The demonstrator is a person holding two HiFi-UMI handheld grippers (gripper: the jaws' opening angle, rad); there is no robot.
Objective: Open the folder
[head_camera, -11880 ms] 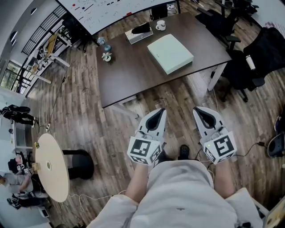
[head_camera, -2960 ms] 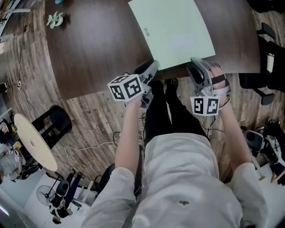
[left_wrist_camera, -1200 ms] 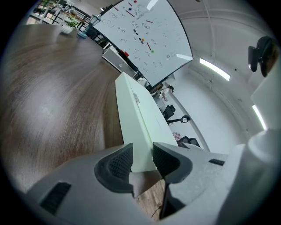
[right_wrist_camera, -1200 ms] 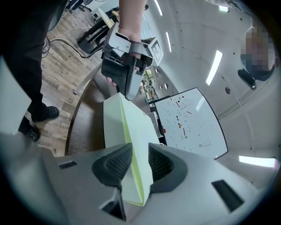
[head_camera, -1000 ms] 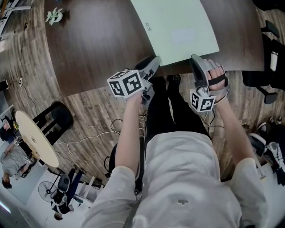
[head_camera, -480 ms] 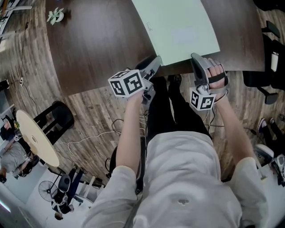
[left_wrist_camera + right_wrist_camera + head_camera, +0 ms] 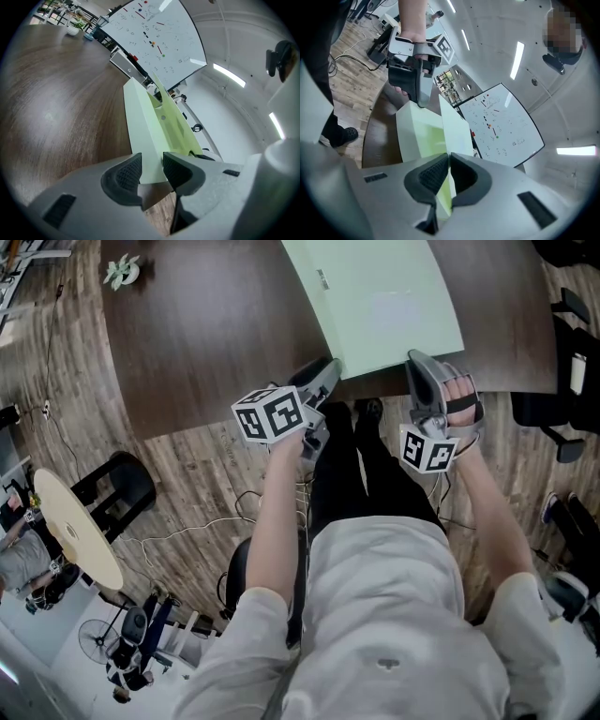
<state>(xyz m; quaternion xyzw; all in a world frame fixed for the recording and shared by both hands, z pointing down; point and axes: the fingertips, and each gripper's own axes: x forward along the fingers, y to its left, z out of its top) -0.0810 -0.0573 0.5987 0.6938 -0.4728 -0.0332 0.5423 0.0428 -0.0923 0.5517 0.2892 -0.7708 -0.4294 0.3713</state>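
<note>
A pale green box folder [image 7: 384, 296] lies on the dark brown table [image 7: 206, 334], its near edge at the table's front. My left gripper [image 7: 323, 371] sits at the folder's near left corner. In the left gripper view that corner [image 7: 145, 126] fills the gap between the pads of the left gripper [image 7: 152, 171]. My right gripper [image 7: 417, 362] is at the near right edge. Its jaws are closing, and the thin cover flap [image 7: 454, 131] is pinched between the pads of the right gripper [image 7: 449, 171]. The cover stands lifted off the folder's body [image 7: 417, 126].
A small plant ornament [image 7: 122, 273] stands at the table's far left. A round beige side table [image 7: 80, 531] and a black stool [image 7: 127, 493] are on the wood floor to the left. Black office chairs [image 7: 562, 334] stand to the right. A whiteboard [image 7: 154, 33] lies beyond the table.
Both grippers came from over the floor to the folder's near edge. In the last second the right gripper rolled slightly there; the left gripper kept its place.
</note>
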